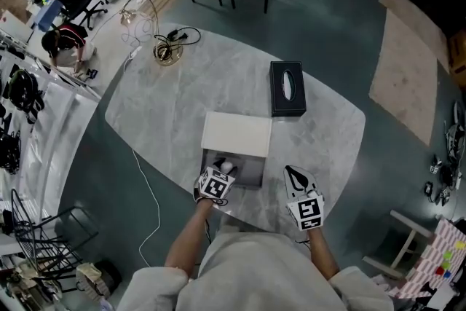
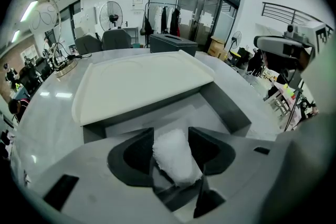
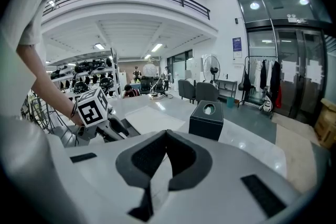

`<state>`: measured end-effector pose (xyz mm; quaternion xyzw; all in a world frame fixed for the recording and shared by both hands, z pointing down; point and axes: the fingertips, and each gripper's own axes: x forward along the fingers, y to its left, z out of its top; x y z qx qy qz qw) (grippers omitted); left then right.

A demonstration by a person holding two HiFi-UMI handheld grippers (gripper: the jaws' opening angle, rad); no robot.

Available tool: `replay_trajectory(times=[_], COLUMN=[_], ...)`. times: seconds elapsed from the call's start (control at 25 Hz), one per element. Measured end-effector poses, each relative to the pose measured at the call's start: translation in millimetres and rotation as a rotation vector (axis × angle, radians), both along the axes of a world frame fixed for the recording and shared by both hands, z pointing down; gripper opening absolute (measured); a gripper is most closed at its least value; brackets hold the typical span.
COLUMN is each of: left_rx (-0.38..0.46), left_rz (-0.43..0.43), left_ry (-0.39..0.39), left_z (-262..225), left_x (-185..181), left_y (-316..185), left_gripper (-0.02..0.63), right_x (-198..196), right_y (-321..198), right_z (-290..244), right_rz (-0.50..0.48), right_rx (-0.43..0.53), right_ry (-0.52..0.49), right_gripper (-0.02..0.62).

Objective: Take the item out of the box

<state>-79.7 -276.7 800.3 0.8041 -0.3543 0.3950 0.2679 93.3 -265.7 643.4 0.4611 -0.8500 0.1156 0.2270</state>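
Your left gripper [image 2: 170, 135] pinches the white fluffy item [image 2: 176, 157] in the open grey box [image 2: 231, 107], lift-ready; right gripper [image 3: 167, 134] at four o'clock: closed, empty.

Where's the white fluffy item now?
Left gripper view, low centre: the white fluffy item sits between the left gripper's fingers, at the open grey box, just before its white lid.

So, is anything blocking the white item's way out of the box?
Nothing visible. The left gripper is closed on the item in the open box. The lid lies folded back behind the opening, not over it. The right gripper hangs beside the box, clear of the way up.
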Motion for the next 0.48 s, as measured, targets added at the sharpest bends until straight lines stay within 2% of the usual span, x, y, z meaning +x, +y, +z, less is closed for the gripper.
replay_trajectory(times=[0.16,0.48], left_rx=[0.023,0.122], left_rz=[-0.03,-0.096], left_ry=[0.019,0.075], left_z=[-8.8,-40.5], left_x=[-6.2,-15.6], left_y=[0.6,-4.5], left_gripper=[0.206,0.206], right_x=[-6.4,-14.4], right_y=[0.3,3.7], right_z=[-2.1,-6.9], right_rz=[-0.01,-0.034], right_rx=[-0.004,-0.003], right_ry=[-0.001,-0.001], right_gripper=[0.002,0.002])
